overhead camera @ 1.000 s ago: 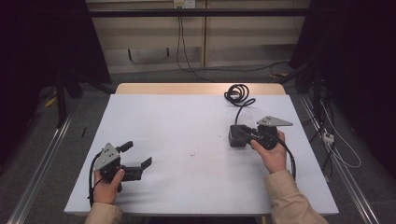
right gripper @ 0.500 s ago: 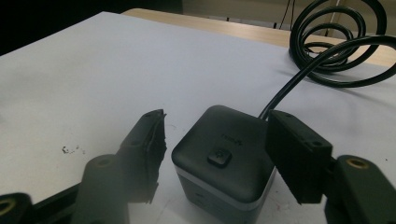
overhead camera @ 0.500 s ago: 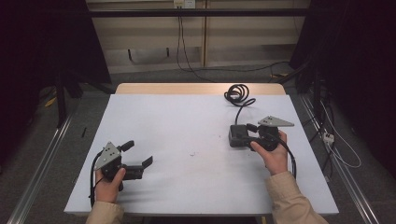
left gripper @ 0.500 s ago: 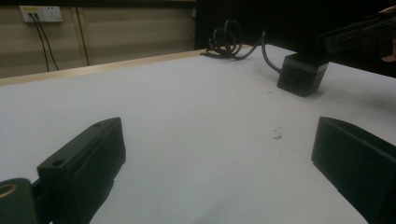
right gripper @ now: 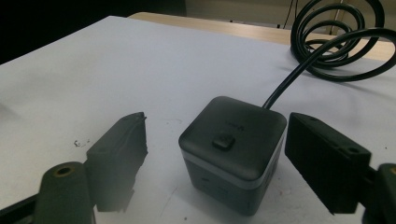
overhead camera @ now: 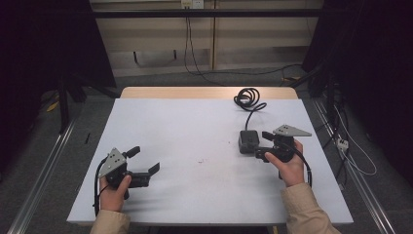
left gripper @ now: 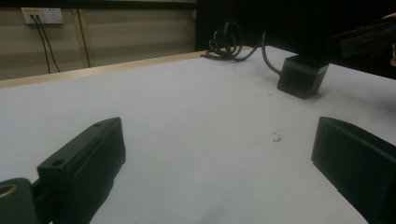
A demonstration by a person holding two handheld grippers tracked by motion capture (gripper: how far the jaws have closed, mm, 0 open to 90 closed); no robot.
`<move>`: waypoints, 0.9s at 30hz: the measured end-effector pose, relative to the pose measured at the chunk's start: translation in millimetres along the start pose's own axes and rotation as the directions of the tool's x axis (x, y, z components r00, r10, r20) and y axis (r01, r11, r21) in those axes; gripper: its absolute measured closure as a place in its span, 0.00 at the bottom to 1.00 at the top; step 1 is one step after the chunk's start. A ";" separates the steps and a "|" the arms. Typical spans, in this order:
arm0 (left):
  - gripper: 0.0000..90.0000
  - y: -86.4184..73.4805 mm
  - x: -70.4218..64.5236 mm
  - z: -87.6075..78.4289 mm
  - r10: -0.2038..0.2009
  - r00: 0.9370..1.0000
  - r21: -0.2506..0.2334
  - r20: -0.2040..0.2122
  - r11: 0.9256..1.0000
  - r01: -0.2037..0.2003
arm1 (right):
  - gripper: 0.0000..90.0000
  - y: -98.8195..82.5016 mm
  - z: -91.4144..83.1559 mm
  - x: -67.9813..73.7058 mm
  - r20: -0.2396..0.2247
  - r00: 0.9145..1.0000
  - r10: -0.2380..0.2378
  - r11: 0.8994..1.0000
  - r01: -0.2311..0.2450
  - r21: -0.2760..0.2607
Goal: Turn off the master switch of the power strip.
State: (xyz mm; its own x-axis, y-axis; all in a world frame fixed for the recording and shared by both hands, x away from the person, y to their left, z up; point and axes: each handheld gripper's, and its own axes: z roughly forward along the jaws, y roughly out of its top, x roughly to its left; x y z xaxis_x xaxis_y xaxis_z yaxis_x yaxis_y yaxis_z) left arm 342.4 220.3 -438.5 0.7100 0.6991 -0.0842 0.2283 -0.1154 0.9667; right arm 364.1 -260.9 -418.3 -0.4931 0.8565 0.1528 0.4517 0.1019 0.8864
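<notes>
Nearest the person, at the desk's [overhead camera: 195, 122] front left, the left tool [overhead camera: 146, 174] is held low over the surface, jaws spread wide w/ nothing between them; its place is unchanged vs. the earlier frames. Mid-right, the right tool [overhead camera: 252, 148] is seen released: its jaws have just been opening, and the black cube power adapter [right gripper: 233, 154] now stands between them w/ a clear gap each side, no pad pressing on it. Compared w/ a second ago, those jaws are set visibly wider around the cube, while the cube itself sits on the same spot, flat on the desk, right of centre, just ahead of the right hand [overhead camera: 287, 163]. The cube is judged rigid, compact and fairly hefty for its bulk; smooth plastic sides may slip, so two opposite flat faces are best taken, approx. mid-height, clear of the top button. Drag is to be expected from the stiff cord [overhead camera: 251, 114], which runs back to a coil [overhead camera: 247, 96] at the desk's far edge.
</notes>
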 end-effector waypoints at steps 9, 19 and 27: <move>0.03 0.1 1.2 -0.2 -0.003 1.000 -0.002 -0.005 1.000 0.003 | 0.19 -9.2 -8.9 5.8 -0.022 1.000 -0.017 1.000 0.017 0.009; 0.03 0.4 1.5 -2.0 -0.007 1.000 -0.008 -0.015 1.000 0.007 | 0.17 -21.1 -19.0 9.9 -0.060 0.998 0.011 1.000 -0.011 0.004; 0.03 0.5 1.4 -2.1 -0.006 1.000 -0.009 -0.015 1.000 0.006 | 0.17 -31.5 -25.6 12.3 -0.065 0.998 0.008 1.000 -0.007 0.005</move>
State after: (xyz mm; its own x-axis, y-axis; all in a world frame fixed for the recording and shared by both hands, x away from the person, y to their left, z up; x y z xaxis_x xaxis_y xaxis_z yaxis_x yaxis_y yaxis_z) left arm 342.1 222.7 -437.6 0.6987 0.7102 -0.0865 0.2268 -0.1052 0.9683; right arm 324.7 -266.5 -433.2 -0.5371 0.8223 0.1878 0.4589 0.0980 0.8831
